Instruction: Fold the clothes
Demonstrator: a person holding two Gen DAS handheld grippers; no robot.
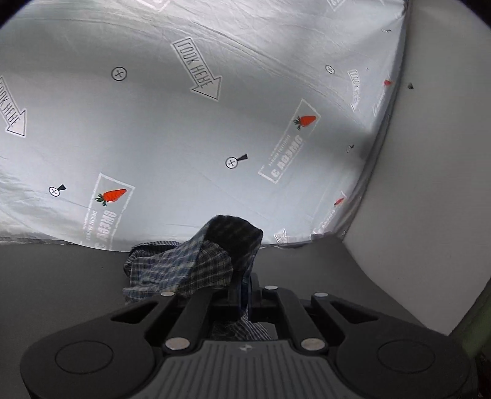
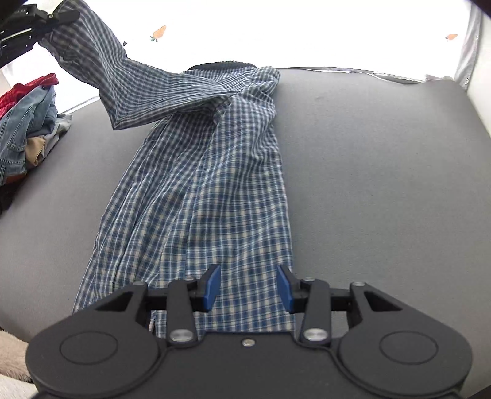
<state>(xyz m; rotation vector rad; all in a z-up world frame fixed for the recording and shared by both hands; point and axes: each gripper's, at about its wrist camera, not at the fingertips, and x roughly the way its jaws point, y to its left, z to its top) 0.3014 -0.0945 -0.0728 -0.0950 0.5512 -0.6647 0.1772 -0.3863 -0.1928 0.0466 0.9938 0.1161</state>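
A blue and white checked shirt (image 2: pixel 208 190) lies lengthwise on the grey table (image 2: pixel 383 184). My right gripper (image 2: pixel 248 288) is open, its blue pads (image 2: pixel 211 287) just above the shirt's near hem. My left gripper (image 1: pixel 242 294) is shut on the shirt's sleeve (image 1: pixel 196 261), which bunches over its fingers. In the right wrist view the left gripper (image 2: pixel 52 18) holds that sleeve (image 2: pixel 122 79) lifted at the far left, above the table.
A pile of other clothes (image 2: pixel 27 122), denim, red and tan, sits at the table's left edge. A white printed sheet (image 1: pixel 214 122) with carrots and arrows hangs behind the table. A white wall (image 1: pixel 435 153) stands at the right.
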